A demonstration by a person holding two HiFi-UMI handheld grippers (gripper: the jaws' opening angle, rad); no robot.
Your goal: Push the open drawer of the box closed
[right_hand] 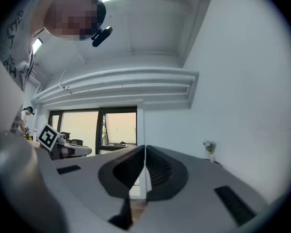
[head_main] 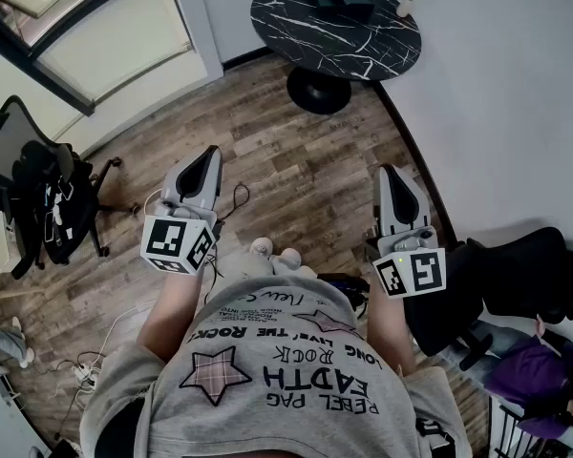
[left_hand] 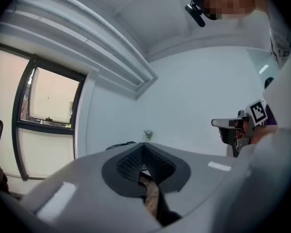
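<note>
Grey printed shirt (head_main: pixel 267 370) lies nearest; left gripper (head_main: pixel 210 153) and right gripper (head_main: pixel 390 174) hover above wooden floor (head_main: pixel 296 160), fingers pressed together, holding nothing.

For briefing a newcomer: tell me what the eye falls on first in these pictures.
First, the two grippers held up side by side over the wooden floor, left gripper and right gripper, both with jaws together and holding nothing. Next, the round black marble table by the white wall ahead. No box or drawer shows in any view.
</note>
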